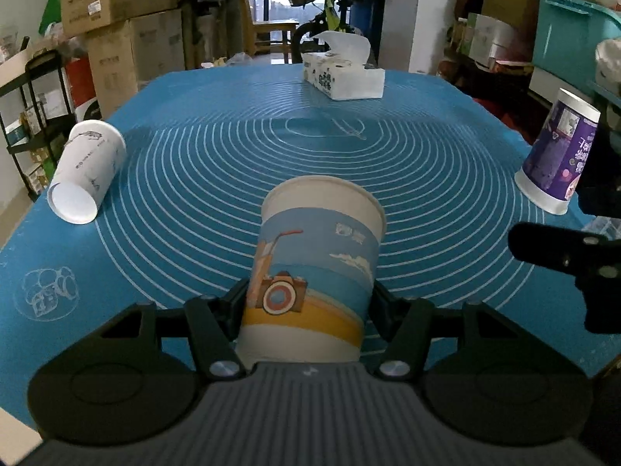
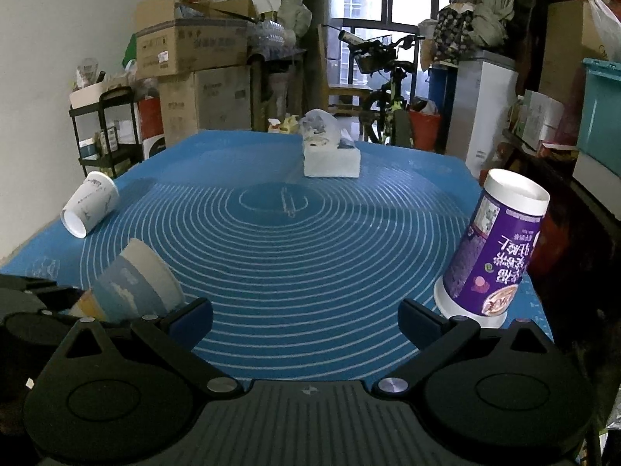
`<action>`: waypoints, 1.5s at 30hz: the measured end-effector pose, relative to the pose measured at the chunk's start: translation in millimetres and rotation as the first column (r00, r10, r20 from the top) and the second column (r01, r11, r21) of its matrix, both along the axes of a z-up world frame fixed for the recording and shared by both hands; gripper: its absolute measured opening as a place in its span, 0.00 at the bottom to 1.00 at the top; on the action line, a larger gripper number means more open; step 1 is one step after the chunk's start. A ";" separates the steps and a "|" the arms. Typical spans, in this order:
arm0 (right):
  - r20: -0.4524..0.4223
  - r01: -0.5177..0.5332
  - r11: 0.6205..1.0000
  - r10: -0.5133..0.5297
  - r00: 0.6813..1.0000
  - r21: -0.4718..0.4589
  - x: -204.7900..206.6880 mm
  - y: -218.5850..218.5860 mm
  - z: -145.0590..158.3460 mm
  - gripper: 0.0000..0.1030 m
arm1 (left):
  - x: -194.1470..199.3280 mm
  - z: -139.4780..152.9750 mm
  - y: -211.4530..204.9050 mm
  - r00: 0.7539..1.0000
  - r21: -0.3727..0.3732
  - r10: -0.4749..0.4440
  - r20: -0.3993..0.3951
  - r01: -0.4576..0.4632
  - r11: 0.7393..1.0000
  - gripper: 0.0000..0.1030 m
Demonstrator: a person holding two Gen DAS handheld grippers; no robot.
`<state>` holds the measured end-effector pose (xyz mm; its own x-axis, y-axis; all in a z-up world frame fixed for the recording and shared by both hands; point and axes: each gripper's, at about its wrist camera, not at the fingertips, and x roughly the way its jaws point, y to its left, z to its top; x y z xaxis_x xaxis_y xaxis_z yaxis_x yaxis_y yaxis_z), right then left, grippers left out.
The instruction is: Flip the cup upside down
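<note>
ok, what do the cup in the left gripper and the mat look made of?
Camera-print cup: looks like coated paper, going by its matte printed wall, rolled rim and white inside. It is clamped in the left gripper.
Blue mat: probably silicone or soft vinyl, with a smooth, faintly sheened surface printed with white rings. Hard to tell which.

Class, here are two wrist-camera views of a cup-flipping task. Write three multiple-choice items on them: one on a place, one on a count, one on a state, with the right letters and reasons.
1. Where is the tissue box?
A. at the mat's far end
B. beside the left gripper
C. under the purple cup

2. How many paper cups are in view?
A. two
B. three
C. five

3. What state is the right gripper in?
A. shut on a cup
B. open, holding nothing
C. out of view

Answers:
1 A: the tissue box sits far up the blue mat.
2 B: camera-print cup, white cup, purple cup.
3 B: the right gripper has only mat between its fingers.
</note>
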<state>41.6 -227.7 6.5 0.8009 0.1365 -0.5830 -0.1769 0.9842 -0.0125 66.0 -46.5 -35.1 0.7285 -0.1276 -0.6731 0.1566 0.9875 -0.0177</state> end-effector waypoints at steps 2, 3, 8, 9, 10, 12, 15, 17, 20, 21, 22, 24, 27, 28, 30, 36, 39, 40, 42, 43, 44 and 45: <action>-0.008 0.002 1.000 -0.002 1.000 -0.002 0.0 -0.4 -2.5 0.98 | -0.7 -1.6 -0.7 1.000 0.005 -0.002 0.010 0.002 1.000 0.64; -0.012 0.003 1.000 -0.003 1.000 -0.002 0.5 -0.7 -3.2 0.98 | -1.9 -1.8 -2.2 1.000 0.007 -0.004 0.012 0.004 1.000 0.71; -0.013 -0.009 1.000 0.008 1.000 -0.009 -0.8 1.7 -5.3 0.98 | -4.7 1.4 -1.2 0.999 -0.010 -0.002 0.047 0.002 1.000 0.88; -0.014 -0.014 1.000 0.013 1.000 -0.011 -0.7 2.4 -5.0 0.98 | -4.9 1.9 -1.0 0.999 -0.015 0.001 0.050 0.000 1.000 0.90; -0.014 -0.018 1.000 0.018 1.000 -0.015 -0.6 3.3 -5.0 0.98 | -5.0 1.9 -1.1 0.999 -0.017 0.000 0.051 0.000 1.000 0.90; -0.017 -0.030 0.999 0.029 0.999 -0.027 -0.4 5.6 -5.6 0.98 | -4.9 1.7 -1.6 0.999 -0.015 -0.005 0.048 0.005 1.000 0.90; -0.027 -0.055 0.998 0.054 0.998 -0.041 0.2 10.3 -6.7 0.98 | -7.0 2.7 -1.5 0.999 -0.012 -0.006 0.054 0.007 1.000 0.90; -0.031 -0.074 0.996 0.072 0.997 -0.055 0.4 13.9 -6.4 0.98 | -10.3 6.2 0.1 0.998 -0.012 -0.008 0.068 0.009 1.000 0.90; -0.023 -0.108 0.988 0.106 0.994 -0.106 0.3 19.2 0.0 0.98 | -18.4 12.9 4.3 0.995 -0.007 -0.011 0.102 0.012 1.000 0.90; -0.017 -0.121 0.983 0.120 0.993 -0.136 -0.1 21.9 3.9 0.98 | -21.2 15.7 6.4 0.994 -0.007 -0.016 0.108 0.017 1.000 0.90; -0.009 -0.134 0.976 0.135 0.991 -0.171 -0.3 25.1 7.8 0.98 | -23.6 18.6 8.6 0.994 -0.010 -0.020 0.111 0.021 1.000 0.91; 0.005 -0.161 0.953 0.168 0.986 -0.257 -0.7 32.8 15.2 0.98 | -30.0 25.2 15.3 0.992 -0.015 -0.023 0.127 0.025 1.000 0.91; 0.025 -0.195 0.895 0.224 0.974 -0.400 -1.8 49.5 24.7 0.98 | -41.8 36.3 26.5 0.984 -0.002 -0.016 0.176 0.017 1.000 0.91; 0.029 -0.212 0.864 0.253 0.967 -0.458 -2.8 57.5 27.4 0.98 | -45.4 38.9 31.0 0.981 0.009 -0.008 0.195 0.006 1.000 0.91; 0.027 -0.246 0.761 0.326 0.945 -0.600 -4.6 78.1 29.5 0.98 | -51.7 44.0 38.3 0.970 0.037 0.031 0.240 -0.041 0.998 0.92; -0.094 -0.267 0.214 0.590 0.802 -0.940 -25.8 142.9 -0.1 0.98 | -48.9 46.3 71.5 0.952 -0.026 0.181 0.245 -0.180 0.983 0.94; -0.244 -0.169 -0.176 0.680 0.691 -0.970 -37.3 158.7 -33.2 0.98 | -43.8 41.5 86.3 0.942 -0.049 0.250 0.224 -0.245 0.968 0.94; -0.293 -0.127 -0.281 0.699 0.653 -0.951 -40.3 160.0 -44.0 0.98 | -43.3 40.0 89.7 0.938 -0.052 0.267 0.221 -0.262 0.964 0.94; -0.380 -0.065 -0.428 0.709 0.594 -0.901 -43.1 160.1 -59.1 0.98 | -43.6 36.3 96.4 0.932 -0.055 0.293 0.215 -0.288 0.956 0.94; -0.415 -0.051 -0.475 0.707 0.572 -0.879 -43.0 162.2 -64.4 0.98 | -44.1 34.5 99.3 0.930 -0.056 0.301 0.212 -0.296 0.953 0.94; -0.460 -0.041 -0.525 0.702 0.544 -0.850 -42.9 162.7 -68.3 0.98 | -45.3 33.8 101.5 0.928 -0.056 0.307 0.211 -0.302 0.952 0.94; -0.502 -0.029 -0.573 0.691 0.520 -0.819 -42.8 161.0 -73.6 0.98 | -45.7 32.5 103.6 0.927 -0.052 0.311 0.209 -0.307 0.950 0.94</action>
